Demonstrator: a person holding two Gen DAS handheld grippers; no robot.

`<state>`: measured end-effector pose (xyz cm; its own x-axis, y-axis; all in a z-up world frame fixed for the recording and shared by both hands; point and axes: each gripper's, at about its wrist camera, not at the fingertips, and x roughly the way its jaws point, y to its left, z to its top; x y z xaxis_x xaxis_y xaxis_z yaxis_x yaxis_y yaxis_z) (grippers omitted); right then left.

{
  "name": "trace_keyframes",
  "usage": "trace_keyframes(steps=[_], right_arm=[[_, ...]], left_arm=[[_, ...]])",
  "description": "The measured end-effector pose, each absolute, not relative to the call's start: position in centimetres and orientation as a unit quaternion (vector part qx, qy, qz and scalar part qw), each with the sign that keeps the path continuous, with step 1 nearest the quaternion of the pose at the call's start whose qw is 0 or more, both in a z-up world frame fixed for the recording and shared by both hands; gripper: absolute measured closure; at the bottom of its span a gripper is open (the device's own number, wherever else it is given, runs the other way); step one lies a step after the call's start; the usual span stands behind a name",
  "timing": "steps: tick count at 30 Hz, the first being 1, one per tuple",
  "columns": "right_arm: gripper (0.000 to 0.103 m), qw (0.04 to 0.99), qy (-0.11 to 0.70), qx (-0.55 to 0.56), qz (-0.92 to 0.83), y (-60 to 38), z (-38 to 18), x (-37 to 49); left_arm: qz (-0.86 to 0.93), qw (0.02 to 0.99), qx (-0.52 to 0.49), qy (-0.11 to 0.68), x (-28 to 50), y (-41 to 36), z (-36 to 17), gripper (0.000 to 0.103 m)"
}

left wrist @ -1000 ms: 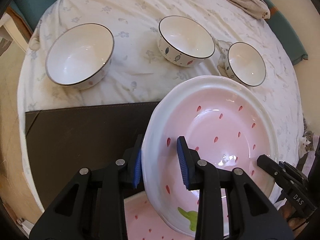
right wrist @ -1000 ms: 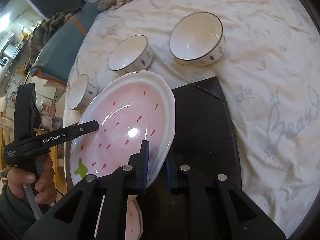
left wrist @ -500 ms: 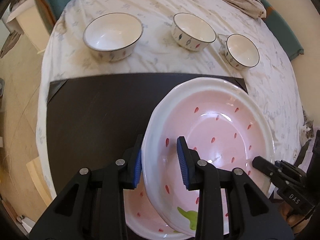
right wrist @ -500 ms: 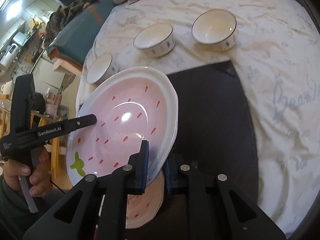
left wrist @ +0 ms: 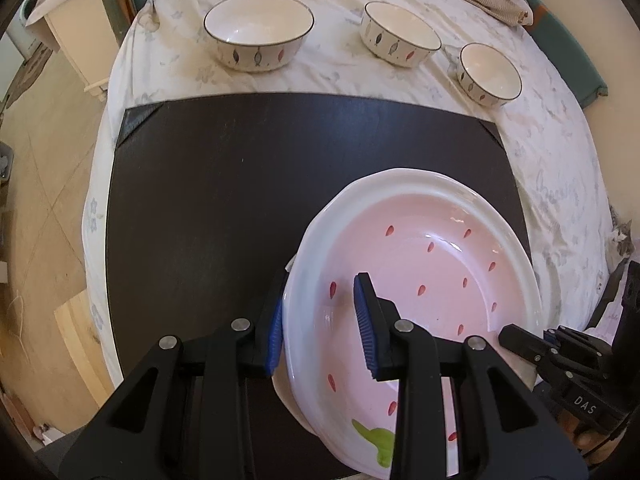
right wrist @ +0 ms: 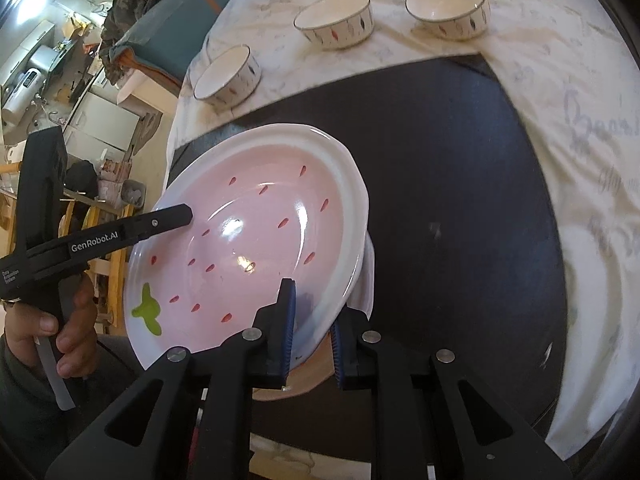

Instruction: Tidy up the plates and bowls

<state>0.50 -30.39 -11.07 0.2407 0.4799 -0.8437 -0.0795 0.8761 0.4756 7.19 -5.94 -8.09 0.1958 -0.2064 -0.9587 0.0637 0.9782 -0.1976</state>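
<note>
My round table in a white floral cloth [left wrist: 552, 148] carries a dark rectangular mat [left wrist: 240, 200] and three white dark-rimmed ceramic bowls [left wrist: 258, 30].

"GenRobot.AI", white print, on finger of left tool [right wrist: 170, 222], seen left of right tool. Smaller white print on same tool's body, nearer hand: too small to read. "DAS" on right tool [left wrist: 520, 344], seen right of left tool. Grey script on cloth [right wrist: 592, 128], right of tool: unreadable.
</note>
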Motion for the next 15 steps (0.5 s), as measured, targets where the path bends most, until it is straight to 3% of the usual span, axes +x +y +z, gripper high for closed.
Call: trace_keyframes(steps=[15], right_arm=[[0.083,0.753,0.611,0.168,0.174,-30.1,-12.8,0.0]], left_arm=[[-0.092,0.761,-0.045,0.641,5.7,-6.0,-9.6,0.075]])
